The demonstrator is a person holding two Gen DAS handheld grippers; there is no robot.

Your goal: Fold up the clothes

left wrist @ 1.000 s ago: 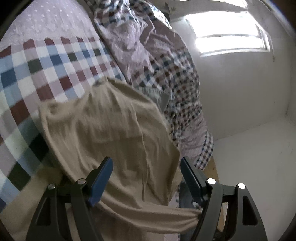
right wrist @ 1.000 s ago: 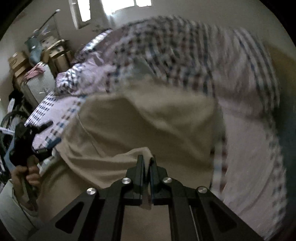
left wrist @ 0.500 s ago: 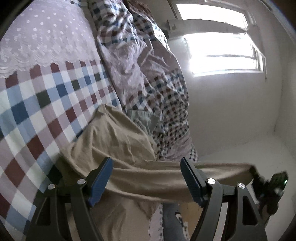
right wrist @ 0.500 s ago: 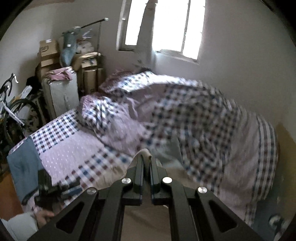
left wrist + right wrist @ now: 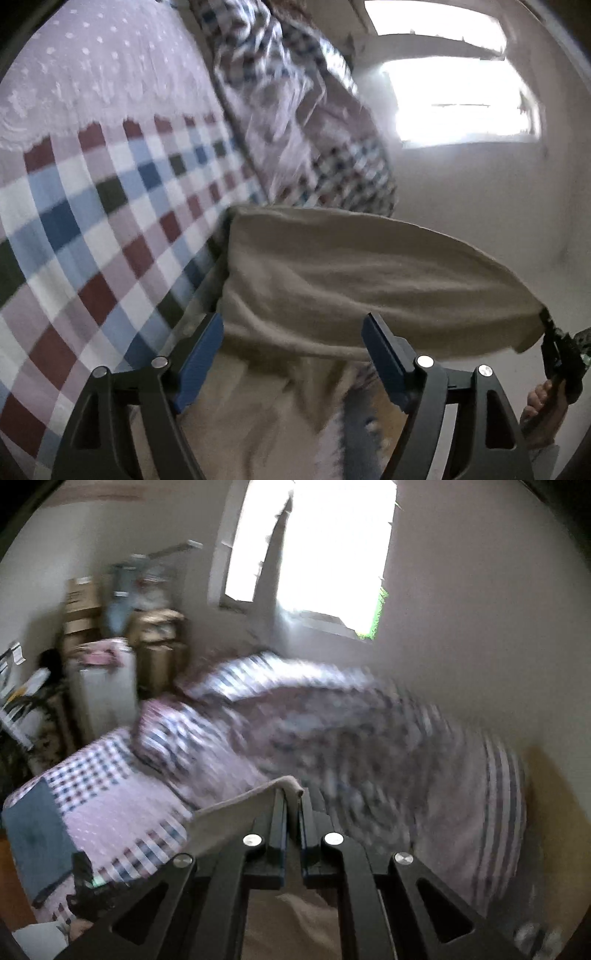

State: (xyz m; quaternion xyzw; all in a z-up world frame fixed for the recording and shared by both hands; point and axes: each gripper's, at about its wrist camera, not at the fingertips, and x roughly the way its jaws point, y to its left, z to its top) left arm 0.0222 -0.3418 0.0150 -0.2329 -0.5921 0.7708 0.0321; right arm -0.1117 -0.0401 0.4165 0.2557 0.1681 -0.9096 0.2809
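Note:
A beige garment (image 5: 369, 277) hangs stretched in the air, from the edge of the checked bed cover (image 5: 92, 221) across to the right. My right gripper (image 5: 546, 321) is shut on its far corner, with a hand (image 5: 543, 402) below it. In the right wrist view the same gripper (image 5: 291, 797) pinches the beige garment's edge (image 5: 236, 812), which runs down to the left. My left gripper (image 5: 291, 325) is open, blue pads (image 5: 199, 354) wide apart. The cloth hangs just beyond them and I see no grip on it. The left gripper (image 5: 83, 871) also shows low on the left, dark and blurred.
A crumpled checked quilt (image 5: 295, 110) lies along the wall side of the bed under a bright window (image 5: 461, 103). Stacked cardboard boxes (image 5: 81, 605) and a white case (image 5: 103, 690) stand beyond the bed's far end. The right wrist view is motion-blurred.
The right gripper has risen and pulled away with the garment corner, lifting the cloth off the bed and stretching it out to the right. The left gripper stayed open.

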